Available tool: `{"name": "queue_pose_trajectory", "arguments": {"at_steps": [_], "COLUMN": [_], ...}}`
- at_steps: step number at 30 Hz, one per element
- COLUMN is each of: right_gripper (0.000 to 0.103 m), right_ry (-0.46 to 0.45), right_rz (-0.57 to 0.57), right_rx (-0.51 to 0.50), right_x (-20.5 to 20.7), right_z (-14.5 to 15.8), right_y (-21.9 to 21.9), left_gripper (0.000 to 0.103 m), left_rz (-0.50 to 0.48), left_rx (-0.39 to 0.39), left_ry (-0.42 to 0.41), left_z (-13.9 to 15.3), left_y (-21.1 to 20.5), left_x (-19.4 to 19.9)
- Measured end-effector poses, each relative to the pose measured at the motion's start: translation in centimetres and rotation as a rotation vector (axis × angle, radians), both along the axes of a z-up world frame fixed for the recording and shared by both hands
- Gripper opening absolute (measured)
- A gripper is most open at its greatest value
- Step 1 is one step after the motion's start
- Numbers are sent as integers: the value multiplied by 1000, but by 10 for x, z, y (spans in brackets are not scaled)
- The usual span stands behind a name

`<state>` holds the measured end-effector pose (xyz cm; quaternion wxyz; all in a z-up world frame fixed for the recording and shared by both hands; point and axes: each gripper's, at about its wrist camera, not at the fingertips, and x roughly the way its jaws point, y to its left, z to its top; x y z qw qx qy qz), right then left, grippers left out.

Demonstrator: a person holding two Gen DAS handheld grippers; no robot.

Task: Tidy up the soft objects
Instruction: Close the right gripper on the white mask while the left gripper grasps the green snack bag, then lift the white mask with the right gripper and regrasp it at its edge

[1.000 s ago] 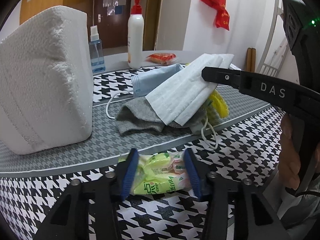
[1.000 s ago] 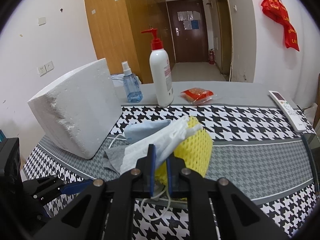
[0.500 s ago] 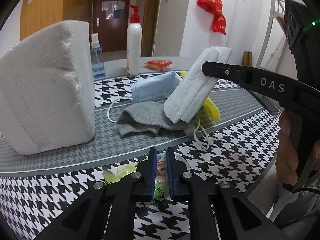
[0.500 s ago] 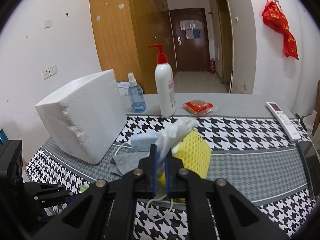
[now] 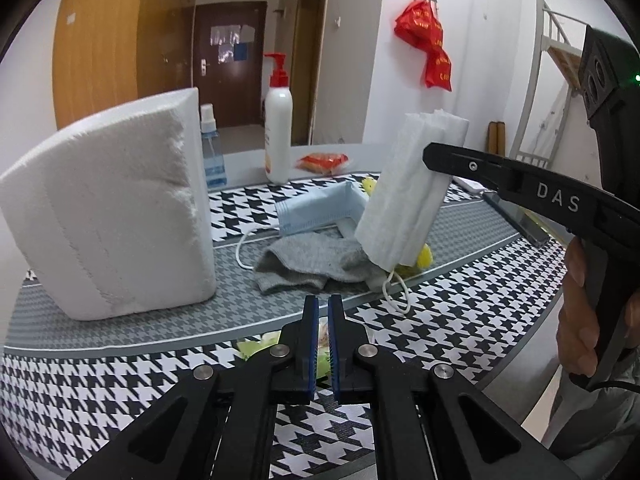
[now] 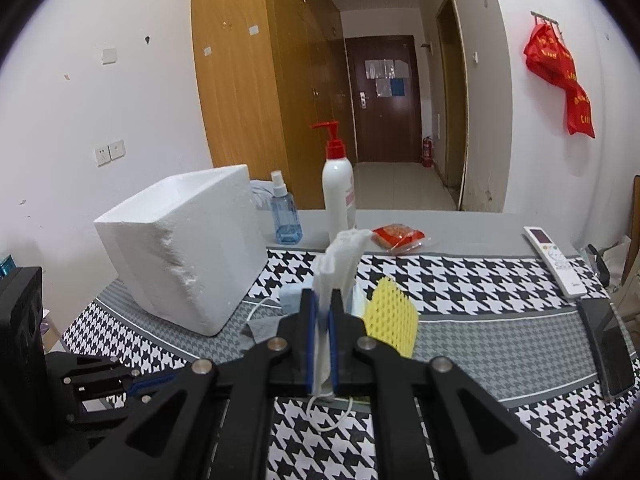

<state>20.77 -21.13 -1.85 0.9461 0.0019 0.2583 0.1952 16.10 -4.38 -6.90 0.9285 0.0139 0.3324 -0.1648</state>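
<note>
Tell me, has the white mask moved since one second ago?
Yes. The white mask, clamped in the right hand-held gripper, has risen off the grey sock and now hangs almost upright.

Houndstooth-clothed table (image 6: 472, 280)
On it: foam box (image 6: 188, 256), grey sock (image 5: 312, 260), blue mask (image 5: 320, 212), pump bottle (image 6: 339, 188), spray bottle (image 6: 285, 220) (both at the back), remote (image 6: 554, 260).

Your left wrist camera looks along its gripper (image 5: 323, 312), angled down over the near table (image 5: 460, 320) edge, facing the far door (image 5: 230, 68), close to the foam box (image 5: 116, 208). Your right wrist camera sits further right, facing likewise. Both views share box, pump bottle (image 5: 278, 136), door and the white mask (image 6: 340, 256).
</note>
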Motion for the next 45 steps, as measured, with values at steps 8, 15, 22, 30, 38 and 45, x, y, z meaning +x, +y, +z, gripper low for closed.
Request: {"name": "queue_pose_trajectory", "arguments": {"at_steps": [8,15,22,30,38,45], "right_gripper": [8,8,8,8,8,9], "right_ry": [0,-2,-6,3,26,85], "right_rz": [1,-3,-9,-12,-23,-49], "right_rx": [7,10,13,18,9,-5], "right_x": [-5,-12,-19,-21,-22,-26], "right_z": [0,1,2,-1,-9,-29], "right_y": [-1,-2,-8,-11,-19,-39], "left_gripper": [28,70,87,88,88,75], "left_rz": [-6,-14,-8,-9,2,31], "left_rx": [44,56,77,79,89,95], "left_ry": [32,35,50,65,89,96], "left_z": [-9,-19,-30,-36,-44,-46], "left_y": [7,3,-1,-9,-14,-15], "left_x": [-7,-7,1,10,18,29]}}
